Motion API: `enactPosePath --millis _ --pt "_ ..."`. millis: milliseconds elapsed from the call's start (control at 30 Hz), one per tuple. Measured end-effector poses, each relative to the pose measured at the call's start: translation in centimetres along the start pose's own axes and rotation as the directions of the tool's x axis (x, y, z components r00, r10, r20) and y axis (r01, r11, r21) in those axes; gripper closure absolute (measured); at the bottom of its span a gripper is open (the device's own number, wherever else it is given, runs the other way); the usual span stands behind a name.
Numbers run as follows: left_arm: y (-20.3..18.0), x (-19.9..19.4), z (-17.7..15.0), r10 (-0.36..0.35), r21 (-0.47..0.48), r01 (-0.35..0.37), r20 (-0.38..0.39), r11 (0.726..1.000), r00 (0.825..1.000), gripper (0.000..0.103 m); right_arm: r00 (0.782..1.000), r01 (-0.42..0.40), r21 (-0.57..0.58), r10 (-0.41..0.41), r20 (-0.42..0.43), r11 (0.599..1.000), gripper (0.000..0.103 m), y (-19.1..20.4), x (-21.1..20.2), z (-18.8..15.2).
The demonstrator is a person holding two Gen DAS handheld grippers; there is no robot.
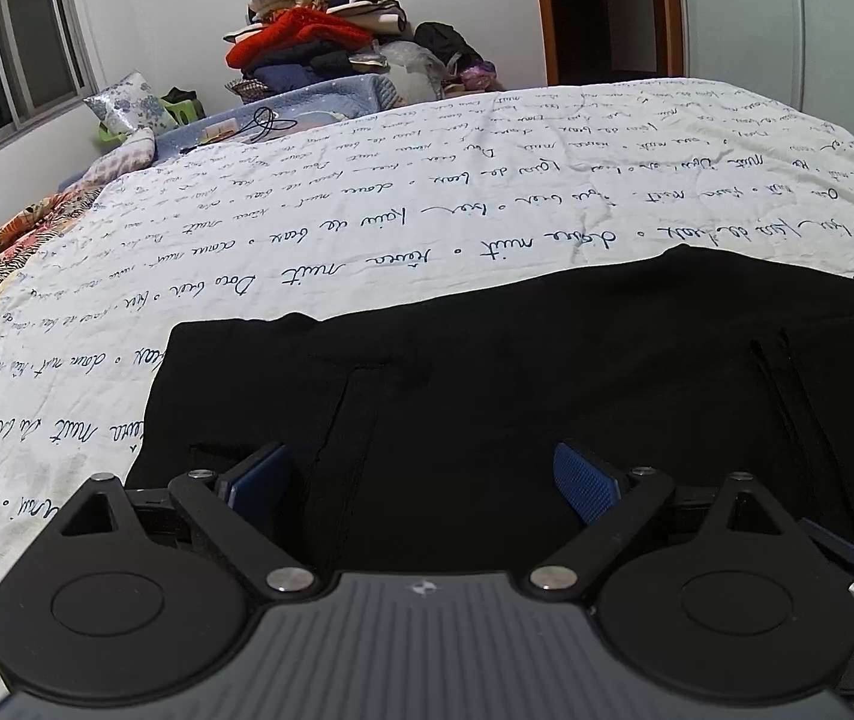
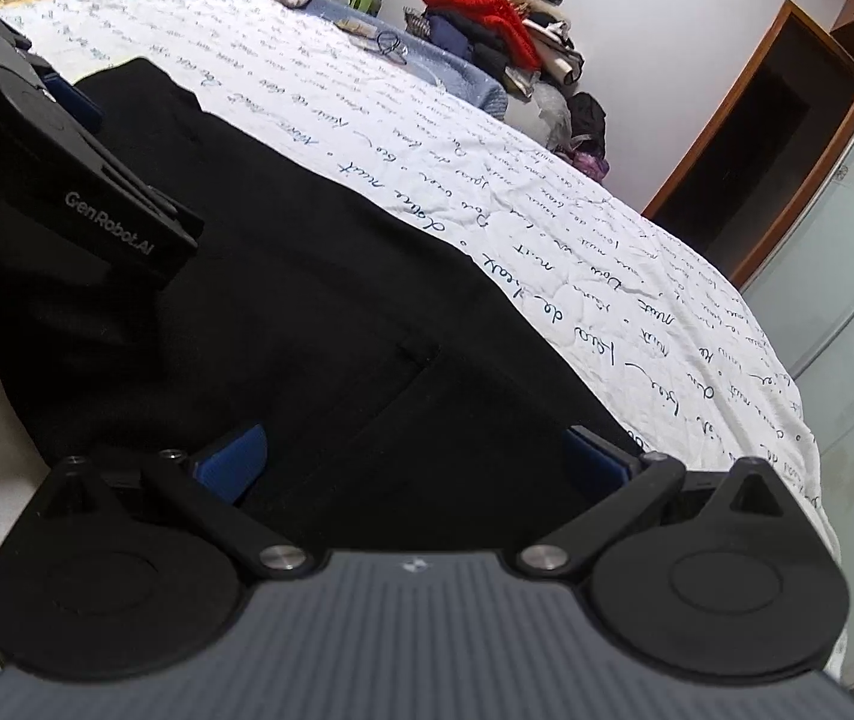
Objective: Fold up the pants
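White bedsheet printed with dark blue handwriting (image 1: 427,204) covers the bed in a small bedroom, and the black fabric pants (image 1: 487,372) lie flat on it, directly under and ahead of both tools. The left tool (image 1: 421,483) has its blue pads wide apart over the cloth, holding nothing. The right tool (image 2: 412,459) also stands apart above the pants, with no cloth pinched between its pads. In the right wrist view the left tool appears to the left of the right one, quite near.

I think the risk is now in the next grasp. The fabric is thin and dark, so a tool may catch only the top layer, or no layer, and the fold would come out uneven. The soft sheet can also be pinched together with the pants and dragged along.

Beyond the pants, far ahead of the tools, stands a tall pile of mixed clothes with a red knitted piece (image 1: 301,30). A window (image 1: 13,66) is on the wall left of the left tool, and a brown wooden door frame (image 2: 745,138) is to the right.
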State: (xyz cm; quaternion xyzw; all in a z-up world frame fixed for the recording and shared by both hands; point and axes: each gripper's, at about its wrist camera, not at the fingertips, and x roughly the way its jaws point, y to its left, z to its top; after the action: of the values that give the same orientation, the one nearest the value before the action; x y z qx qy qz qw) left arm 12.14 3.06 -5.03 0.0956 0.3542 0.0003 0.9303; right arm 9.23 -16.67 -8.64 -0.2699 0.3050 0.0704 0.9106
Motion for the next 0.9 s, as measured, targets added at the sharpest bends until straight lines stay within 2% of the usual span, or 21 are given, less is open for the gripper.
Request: enactPosePath --millis 233,400,667,900 --pt "0.2 0.0 -0.2 -0.001 0.009 0.001 0.008 1.000 1.000 0.008 0.998 -0.003 0.074 -0.002 0.062 0.997 0.000 -0.6 0.0 -1.3" --pt "0.2 0.2 -0.3 0.004 0.006 -0.004 0.010 1.000 1.000 0.007 0.994 -0.072 0.194 0.054 0.097 0.978 0.000 -2.0 0.7 -2.4" --pt "0.1 0.4 -0.3 0.021 -0.004 -0.021 0.005 1.000 1.000 0.003 0.989 -0.137 0.286 0.116 0.091 0.948 0.000 -3.7 1.7 -2.9" --pt "-0.4 0.2 -0.5 0.044 0.018 -0.044 0.019 0.999 0.999 0.002 0.989 -0.138 0.288 0.118 0.086 0.948 0.000 -3.3 1.6 -3.1"
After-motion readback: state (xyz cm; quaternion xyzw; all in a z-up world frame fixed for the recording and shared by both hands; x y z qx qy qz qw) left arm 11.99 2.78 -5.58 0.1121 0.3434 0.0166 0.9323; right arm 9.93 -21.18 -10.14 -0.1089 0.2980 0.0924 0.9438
